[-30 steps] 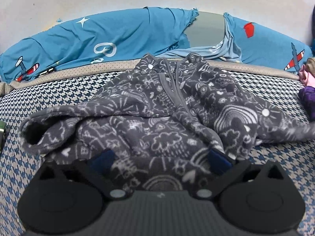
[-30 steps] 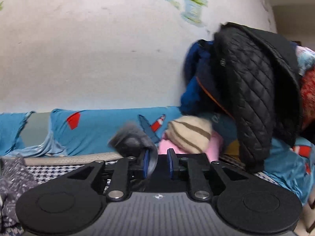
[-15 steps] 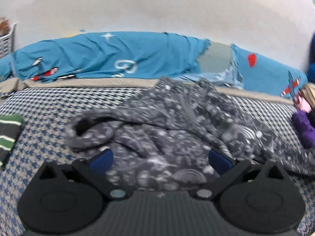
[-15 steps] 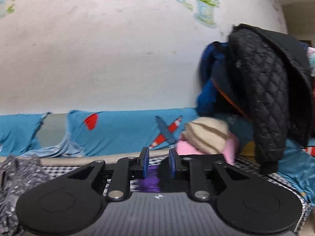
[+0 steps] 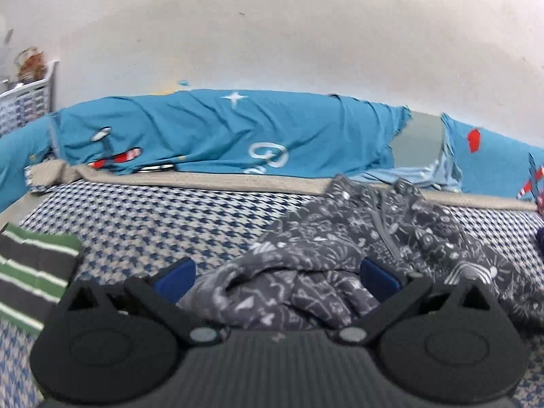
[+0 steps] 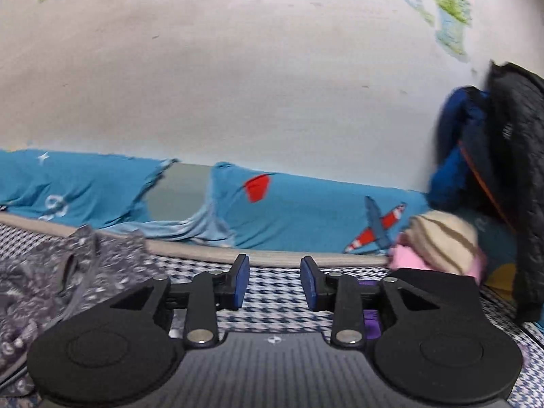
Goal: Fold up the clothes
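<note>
Grey patterned jacket (image 5: 343, 265) between spread left gripper (image 5: 277, 280) fingers

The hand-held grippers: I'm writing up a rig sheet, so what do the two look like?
Both look alike. The left hand-held gripper and right hand-held gripper each have a grey ribbed body, two round black discs, black linkage arms with silver pivots, and blue finger pads. No cables, hands or sleeves show.

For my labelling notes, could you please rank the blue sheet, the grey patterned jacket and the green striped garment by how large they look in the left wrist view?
1. Blue sheet, spanning nearly the full width.
2. Grey patterned jacket, though it lies nearer the camera and crumpled.
3. Green striped garment, cut off at the frame edge, so its true size is unsure.
</note>
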A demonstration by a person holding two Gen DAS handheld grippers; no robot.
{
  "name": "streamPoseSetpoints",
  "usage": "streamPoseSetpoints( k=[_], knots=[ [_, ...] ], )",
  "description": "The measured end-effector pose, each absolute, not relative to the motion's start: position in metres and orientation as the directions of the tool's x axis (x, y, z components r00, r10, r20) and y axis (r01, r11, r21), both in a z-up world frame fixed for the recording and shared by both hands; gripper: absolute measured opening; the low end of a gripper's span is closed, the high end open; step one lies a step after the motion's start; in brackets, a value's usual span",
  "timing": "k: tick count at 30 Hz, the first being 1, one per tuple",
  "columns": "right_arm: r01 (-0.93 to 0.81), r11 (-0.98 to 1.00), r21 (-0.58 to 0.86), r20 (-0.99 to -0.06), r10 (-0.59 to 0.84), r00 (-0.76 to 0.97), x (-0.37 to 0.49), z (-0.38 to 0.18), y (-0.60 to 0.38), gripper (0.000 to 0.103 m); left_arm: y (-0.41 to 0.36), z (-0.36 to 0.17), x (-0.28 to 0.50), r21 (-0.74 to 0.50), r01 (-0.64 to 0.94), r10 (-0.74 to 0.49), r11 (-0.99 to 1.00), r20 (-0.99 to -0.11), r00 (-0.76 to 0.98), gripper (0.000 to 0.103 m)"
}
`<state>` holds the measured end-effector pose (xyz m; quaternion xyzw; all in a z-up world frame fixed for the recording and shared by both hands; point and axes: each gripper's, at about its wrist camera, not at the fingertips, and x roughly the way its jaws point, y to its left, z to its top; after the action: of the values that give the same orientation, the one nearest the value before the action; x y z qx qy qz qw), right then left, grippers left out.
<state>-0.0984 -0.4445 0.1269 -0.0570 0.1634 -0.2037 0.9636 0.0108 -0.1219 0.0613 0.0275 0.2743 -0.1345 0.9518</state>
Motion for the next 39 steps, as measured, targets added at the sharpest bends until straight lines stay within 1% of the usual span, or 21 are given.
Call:
streamPoseSetpoints(
  k=[3,7,8,10,12,17,22,24,28,29,30,31,32,33,35,38,39],
  knots=[
    [0.331,0.922,-0.199,-0.3,-0.379,0.875,-0.091,0.121,-0.428,0.035,-0.137,0.058,0.019,0.032,0.338,-0.271,0.941,-0.532,0.802,0.103],
    [0.283,0.931,-0.232,-0.303,-0.345,0.888,-0.084,0.116,-0.414,0.035,-0.163,0.052,0.025,0.181,0.432,-0.288,0.883,-0.518,0.806,0.103],
    [0.273,0.932,-0.24,-0.302,-0.339,0.891,-0.083,0.114,-0.411,0.036,-0.168,0.049,0.027,0.2,0.445,-0.289,0.873,-0.522,0.802,0.103],
    [0.258,0.933,-0.252,-0.302,-0.329,0.895,-0.08,0.112,-0.407,0.038,-0.178,0.042,0.035,0.209,0.46,-0.287,0.863,-0.547,0.787,0.102],
    [0.252,0.934,-0.255,-0.307,-0.325,0.894,-0.077,0.111,-0.405,0.038,-0.188,0.036,0.042,0.206,0.482,-0.295,0.852,-0.573,0.765,0.096],
    [0.242,0.94,-0.239,-0.317,-0.311,0.896,-0.072,0.11,-0.404,0.039,-0.206,0.021,0.057,0.276,0.517,-0.279,0.81,-0.593,0.755,0.095],
    [0.229,0.946,-0.23,-0.327,-0.297,0.897,-0.065,0.108,-0.402,0.039,-0.211,0.009,0.084,0.236,0.504,-0.253,0.831,-0.647,0.719,0.088],
    [0.223,0.947,-0.231,-0.331,-0.292,0.897,-0.061,0.107,-0.401,0.039,-0.214,0.005,0.089,0.24,0.503,-0.245,0.83,-0.653,0.716,0.086],
    [0.211,0.949,-0.237,-0.337,-0.284,0.898,-0.056,0.105,-0.397,0.039,-0.217,0.002,0.1,0.236,0.485,-0.225,0.842,-0.664,0.713,0.072],
    [0.208,0.949,-0.238,-0.339,-0.281,0.898,-0.054,0.104,-0.396,0.039,-0.216,0.002,0.102,0.224,0.479,-0.226,0.849,-0.666,0.711,0.066],
    [0.205,0.949,-0.239,-0.341,-0.279,0.898,-0.053,0.104,-0.396,0.039,-0.215,0.002,0.103,0.214,0.473,-0.226,0.855,-0.667,0.71,0.062],
    [0.202,0.949,-0.241,-0.342,-0.277,0.898,-0.052,0.103,-0.395,0.039,-0.214,0.001,0.105,0.21,0.466,-0.223,0.86,-0.667,0.711,0.056],
    [0.198,0.95,-0.242,-0.344,-0.275,0.898,-0.05,0.102,-0.394,0.039,-0.213,0.001,0.106,0.206,0.458,-0.219,0.865,-0.666,0.713,0.051],
    [0.195,0.95,-0.244,-0.346,-0.273,0.898,-0.049,0.102,-0.393,0.039,-0.212,0.0,0.107,0.202,0.451,-0.216,0.869,-0.665,0.715,0.049],
    [0.195,0.951,-0.241,-0.347,-0.272,0.897,-0.048,0.101,-0.392,0.039,-0.21,0.0,0.106,0.197,0.437,-0.215,0.878,-0.653,0.726,0.039],
    [0.197,0.952,-0.234,-0.353,-0.272,0.895,-0.046,0.1,-0.392,0.039,-0.204,0.003,0.105,0.174,0.411,-0.221,0.895,-0.628,0.746,0.028],
    [0.198,0.952,-0.232,-0.355,-0.272,0.894,-0.045,0.1,-0.392,0.039,-0.201,0.005,0.104,0.162,0.404,-0.225,0.9,-0.621,0.751,0.026]
  ],
)
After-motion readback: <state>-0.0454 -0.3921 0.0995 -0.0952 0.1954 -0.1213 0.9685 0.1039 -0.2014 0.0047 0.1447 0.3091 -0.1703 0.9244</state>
